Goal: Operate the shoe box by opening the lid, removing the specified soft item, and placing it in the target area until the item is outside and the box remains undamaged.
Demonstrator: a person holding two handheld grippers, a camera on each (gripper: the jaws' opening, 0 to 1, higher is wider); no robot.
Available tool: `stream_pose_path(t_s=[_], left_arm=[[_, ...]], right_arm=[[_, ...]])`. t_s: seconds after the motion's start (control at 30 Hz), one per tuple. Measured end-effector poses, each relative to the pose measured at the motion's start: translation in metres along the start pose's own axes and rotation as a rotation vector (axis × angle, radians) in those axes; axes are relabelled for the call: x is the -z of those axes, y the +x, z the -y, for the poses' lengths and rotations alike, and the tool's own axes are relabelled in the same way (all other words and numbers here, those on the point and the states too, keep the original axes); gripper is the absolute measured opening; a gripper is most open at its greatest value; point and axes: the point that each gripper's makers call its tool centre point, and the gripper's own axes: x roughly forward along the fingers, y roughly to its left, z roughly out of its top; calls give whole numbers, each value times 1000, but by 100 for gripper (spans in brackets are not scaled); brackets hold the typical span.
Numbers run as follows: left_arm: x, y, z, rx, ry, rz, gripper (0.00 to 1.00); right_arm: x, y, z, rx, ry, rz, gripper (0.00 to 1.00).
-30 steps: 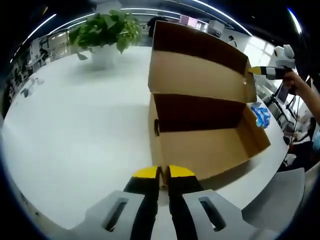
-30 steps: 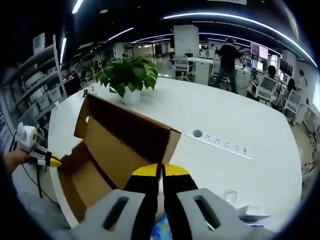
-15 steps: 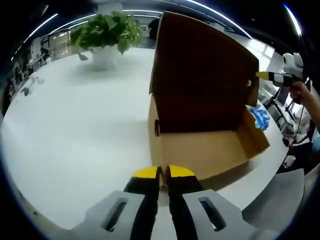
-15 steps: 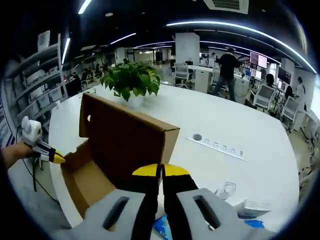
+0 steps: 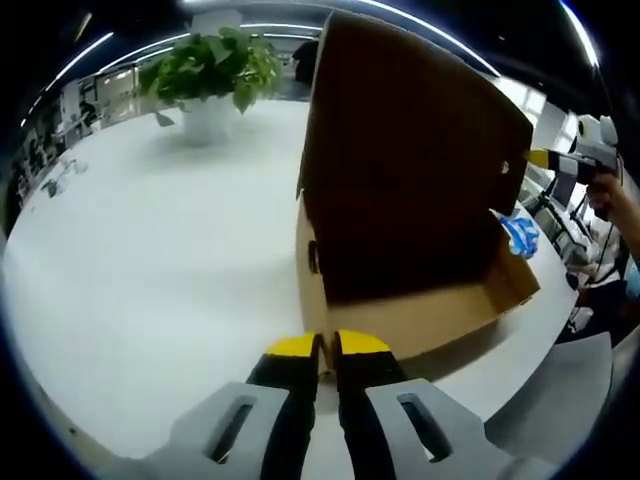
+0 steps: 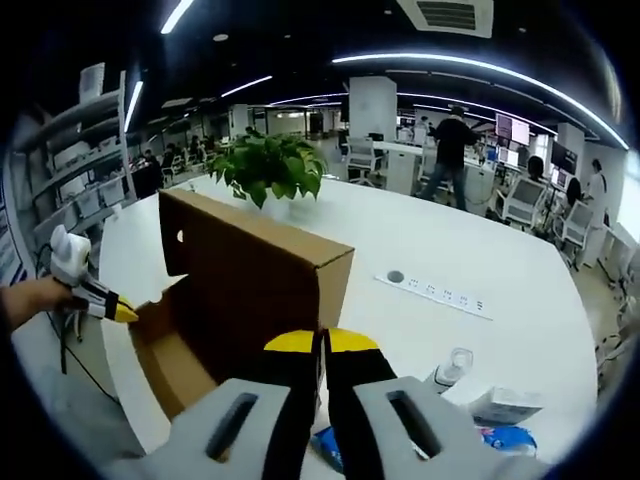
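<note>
Shoe box [image 5: 400, 300] sits on our white table [image 5: 150, 250], lid [image 5: 410, 150] raised, while both our left gripper [image 5: 327, 345] and right gripper [image 6: 320, 342] are closed, holding nothing.

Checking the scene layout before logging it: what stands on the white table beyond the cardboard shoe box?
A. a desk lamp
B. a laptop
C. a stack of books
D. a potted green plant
D: a potted green plant stands on the white table beyond the shoe box.
</note>
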Motion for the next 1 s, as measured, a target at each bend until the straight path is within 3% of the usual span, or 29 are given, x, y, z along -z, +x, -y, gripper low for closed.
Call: stream_pose_path(t_s=[1.0], left_arm=[[-7, -4, 0, -8, 66, 33, 6]], right_arm=[[34, -30, -30, -17, 26, 36, 3]])
